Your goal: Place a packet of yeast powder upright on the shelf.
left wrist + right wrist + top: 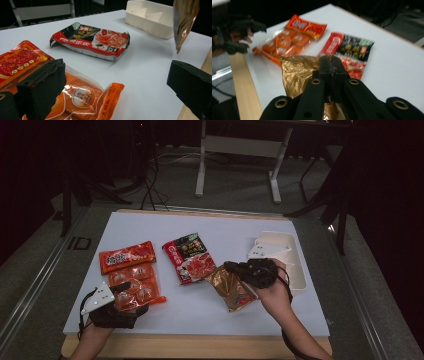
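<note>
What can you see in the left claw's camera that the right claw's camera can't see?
Left gripper view alone: the white plastic divided tray at the table's far side, and the left claw with its jaws wide apart above the table.

Right gripper view alone: the right claw shut on the crinkly gold-brown foil packet, and a strip of the wooden table edge.

Both: the orange clear-windowed snack packet, the red-and-black food packet and the white table top. The foil packet also hangs in the left gripper view.

The right tool (332,65) pinches the top edge of a gold packet (295,75) at centre, with an orange packet (289,41) at eleven o'clock and a red-and-black packet (349,51) at one o'clock on the white counter (392,70).
</note>
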`<state>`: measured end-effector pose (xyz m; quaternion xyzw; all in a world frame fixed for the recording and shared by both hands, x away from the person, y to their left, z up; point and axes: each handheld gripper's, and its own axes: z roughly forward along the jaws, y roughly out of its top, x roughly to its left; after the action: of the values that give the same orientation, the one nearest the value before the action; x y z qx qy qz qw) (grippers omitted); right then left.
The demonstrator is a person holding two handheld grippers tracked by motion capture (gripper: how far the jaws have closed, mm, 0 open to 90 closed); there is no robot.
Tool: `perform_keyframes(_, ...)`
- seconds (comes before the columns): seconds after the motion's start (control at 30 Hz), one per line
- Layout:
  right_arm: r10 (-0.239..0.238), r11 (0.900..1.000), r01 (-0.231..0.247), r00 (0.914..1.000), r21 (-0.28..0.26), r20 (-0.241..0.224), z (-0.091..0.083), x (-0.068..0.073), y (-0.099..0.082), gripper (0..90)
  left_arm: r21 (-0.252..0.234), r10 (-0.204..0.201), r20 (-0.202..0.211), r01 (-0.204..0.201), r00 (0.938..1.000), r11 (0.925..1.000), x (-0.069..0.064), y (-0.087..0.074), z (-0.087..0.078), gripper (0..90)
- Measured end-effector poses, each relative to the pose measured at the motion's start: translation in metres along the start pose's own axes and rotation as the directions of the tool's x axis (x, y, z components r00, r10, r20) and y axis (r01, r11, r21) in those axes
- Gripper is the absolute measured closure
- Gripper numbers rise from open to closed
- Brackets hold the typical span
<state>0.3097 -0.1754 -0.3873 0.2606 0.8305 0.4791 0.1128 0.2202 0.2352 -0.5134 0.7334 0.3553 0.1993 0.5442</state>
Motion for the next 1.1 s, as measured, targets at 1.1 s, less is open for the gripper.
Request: perform_keyframes(1.1, 0.075, 0.9835, -0.05, 0.9879, -0.174, 0.136, -0.031, -0.071, 0.058, 89.9, -0.009, -0.004, 0.0, 0.004, 1.0, 1.0, 0.0, 0.0, -0.001, 1.9)
